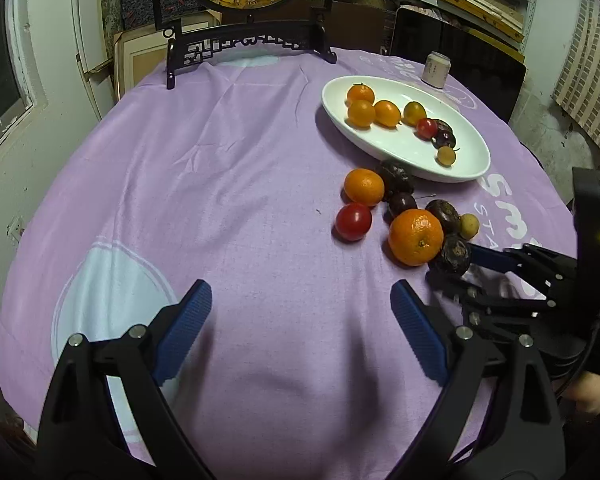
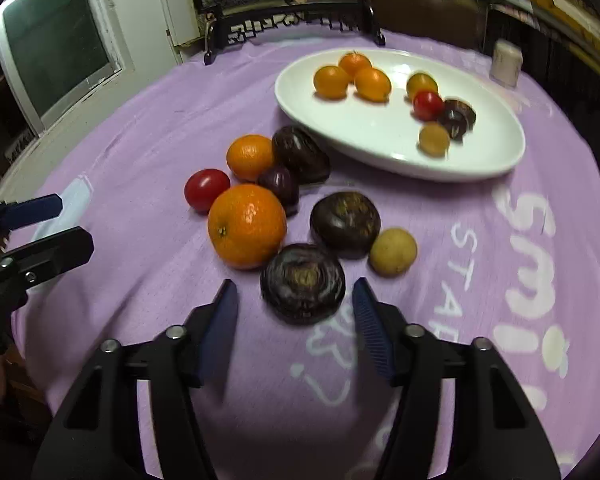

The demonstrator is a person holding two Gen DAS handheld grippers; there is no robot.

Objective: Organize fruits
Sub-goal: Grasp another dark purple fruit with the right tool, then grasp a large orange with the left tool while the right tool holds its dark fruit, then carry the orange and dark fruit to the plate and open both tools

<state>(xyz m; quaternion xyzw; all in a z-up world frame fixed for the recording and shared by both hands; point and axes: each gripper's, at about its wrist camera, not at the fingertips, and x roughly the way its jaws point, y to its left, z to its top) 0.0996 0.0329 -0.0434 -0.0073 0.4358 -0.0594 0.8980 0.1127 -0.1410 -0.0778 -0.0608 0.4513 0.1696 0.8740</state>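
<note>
Fingers of my right tool (image 2: pixel 294 308) reach low and level, spread wide, flanking a dark passion fruit (image 2: pixel 302 282) near the tabletop's right edge, gripping nothing. My left tool (image 1: pixel 302 308) hovers wide open, empty.

Lilac tablecloth (image 1: pixel 240 184), white plate (image 1: pixel 396 148)

White lettering printed on the purple tablecloth (image 2: pixel 148 128) reads in part "smi" in large lowercase letters, with smaller capitals "STA" beside it, seen from the right wrist camera; the rest of both words runs out of view. The left wrist camera shows the same fragments, "sm" and "STA". A small pale can (image 1: pixel 436 69) at the table's far edge carries dark print too small to read.
</note>
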